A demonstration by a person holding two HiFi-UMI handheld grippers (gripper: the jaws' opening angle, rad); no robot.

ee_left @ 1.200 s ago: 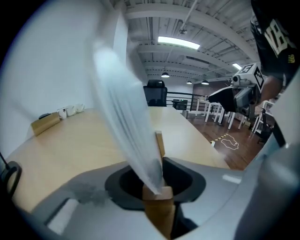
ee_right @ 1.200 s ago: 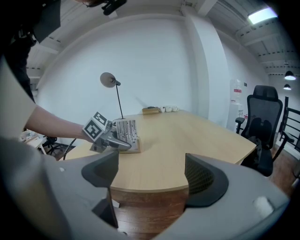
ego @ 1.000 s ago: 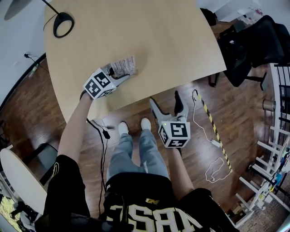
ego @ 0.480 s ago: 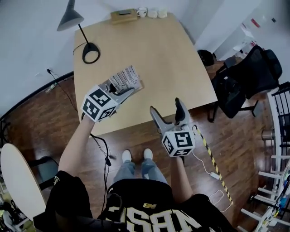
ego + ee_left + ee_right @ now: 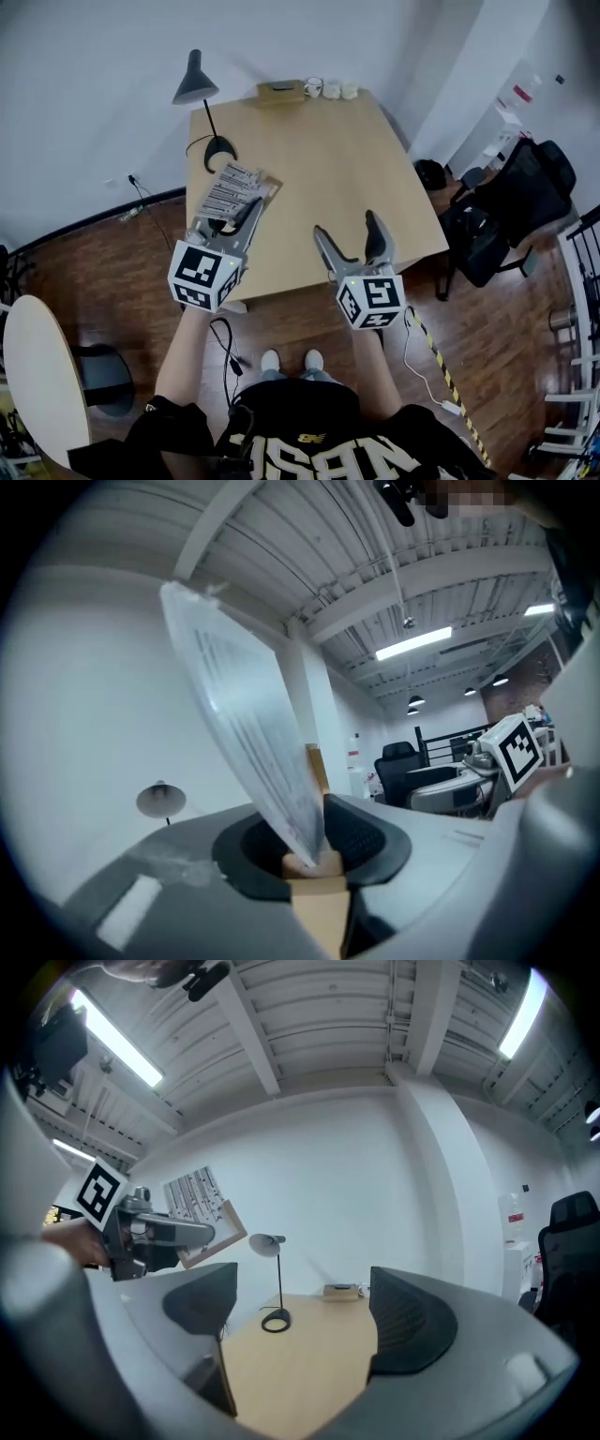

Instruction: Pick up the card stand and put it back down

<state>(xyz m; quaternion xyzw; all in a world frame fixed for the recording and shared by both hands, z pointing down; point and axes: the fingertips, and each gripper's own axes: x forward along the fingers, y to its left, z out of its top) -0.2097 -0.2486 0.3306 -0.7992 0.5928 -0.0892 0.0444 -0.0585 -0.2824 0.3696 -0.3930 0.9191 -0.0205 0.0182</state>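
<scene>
The big tabletop [image 5: 328,169] is smooth pale wood with round corners, in the middle of the head view. A thin black lamp [image 5: 194,89] with a cone shade stands at its upper left. The card stand [image 5: 234,190], a flat clear sheet with printed lines in a small wooden block, is up in the air over the tabletop's left edge. The left gripper [image 5: 239,214] squeezes the block between its grey fingers [image 5: 366,832]. The right gripper [image 5: 347,227] has its fingers [image 5: 408,1321] spread wide, holding nothing.

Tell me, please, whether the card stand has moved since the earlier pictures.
Yes. The left gripper has lifted the card stand off the table, from the near edge up toward the lamp.
</scene>
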